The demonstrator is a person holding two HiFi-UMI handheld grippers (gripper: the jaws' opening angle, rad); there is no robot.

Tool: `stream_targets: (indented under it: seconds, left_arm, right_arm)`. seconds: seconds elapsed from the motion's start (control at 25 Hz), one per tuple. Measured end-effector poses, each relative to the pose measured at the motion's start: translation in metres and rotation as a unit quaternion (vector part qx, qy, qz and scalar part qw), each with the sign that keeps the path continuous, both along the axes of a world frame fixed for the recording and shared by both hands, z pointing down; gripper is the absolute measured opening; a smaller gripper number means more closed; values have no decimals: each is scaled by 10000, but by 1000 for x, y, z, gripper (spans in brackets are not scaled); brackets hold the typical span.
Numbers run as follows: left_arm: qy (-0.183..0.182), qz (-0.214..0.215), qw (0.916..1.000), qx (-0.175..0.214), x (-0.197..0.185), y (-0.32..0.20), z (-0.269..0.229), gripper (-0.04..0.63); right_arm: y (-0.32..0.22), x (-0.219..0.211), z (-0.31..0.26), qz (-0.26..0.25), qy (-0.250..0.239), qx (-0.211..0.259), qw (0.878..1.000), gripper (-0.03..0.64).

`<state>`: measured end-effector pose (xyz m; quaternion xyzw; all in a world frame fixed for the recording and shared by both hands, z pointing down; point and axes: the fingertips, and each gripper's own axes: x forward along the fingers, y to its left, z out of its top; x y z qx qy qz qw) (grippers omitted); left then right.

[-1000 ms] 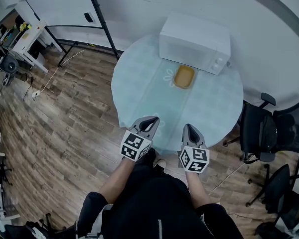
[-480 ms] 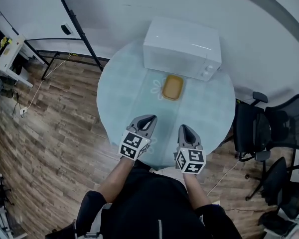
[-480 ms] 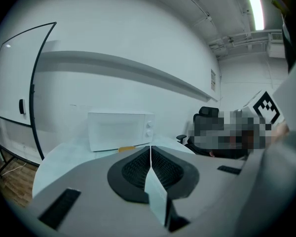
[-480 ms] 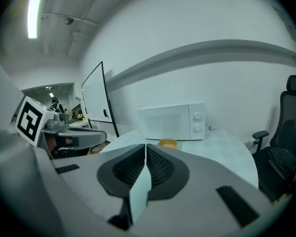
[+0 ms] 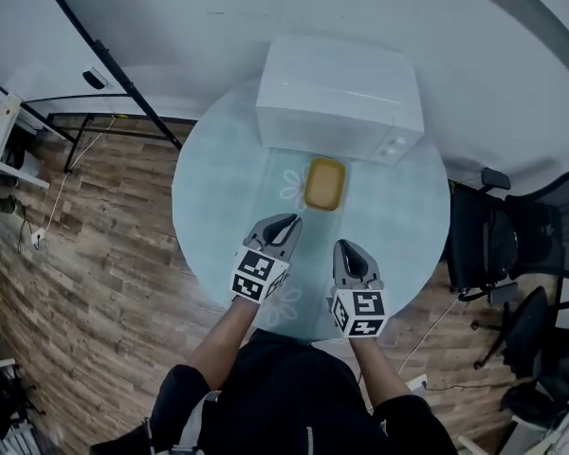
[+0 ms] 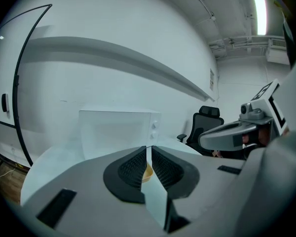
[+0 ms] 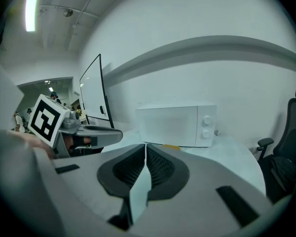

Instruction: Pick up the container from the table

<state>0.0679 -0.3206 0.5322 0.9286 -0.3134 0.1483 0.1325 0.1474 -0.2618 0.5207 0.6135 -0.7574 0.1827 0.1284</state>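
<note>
Right now the shallow yellow-orange rectangular container [image 5: 324, 184] sits on the round pale-green table [image 5: 204, 192], just in front of the white microwave oven [image 5: 339, 98], w/ nothing touching it. The left gripper [image 5: 284, 223] & right gripper [image 5: 346, 247] hover side by side over the table's near edge, apart from the container, each w/ jaws pressed nearly together, nothing btwn them.

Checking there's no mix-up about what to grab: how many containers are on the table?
1. The yellow container lies on the round table, just in front of the white microwave. Anything behind the microwave would be hidden.
</note>
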Motion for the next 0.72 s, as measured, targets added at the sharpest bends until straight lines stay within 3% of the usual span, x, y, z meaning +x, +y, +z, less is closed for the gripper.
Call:
stream_targets:
  seconds: [0.2, 0.36, 0.72]
  left_arm:
    - [0, 33, 10000, -34, 6, -34, 11, 32]
    - [-41, 60, 9999, -126, 12, -57, 24, 87]
    - [-135, 212, 9995, -213, 30, -96, 47, 107]
  right_arm:
    - [-20, -3, 8, 107, -34, -95, 9999, 26]
    - [-31, -3, 13, 184, -63, -172, 9997, 26]
    - [-43, 4, 31, 329, -39, -331, 9989, 26]
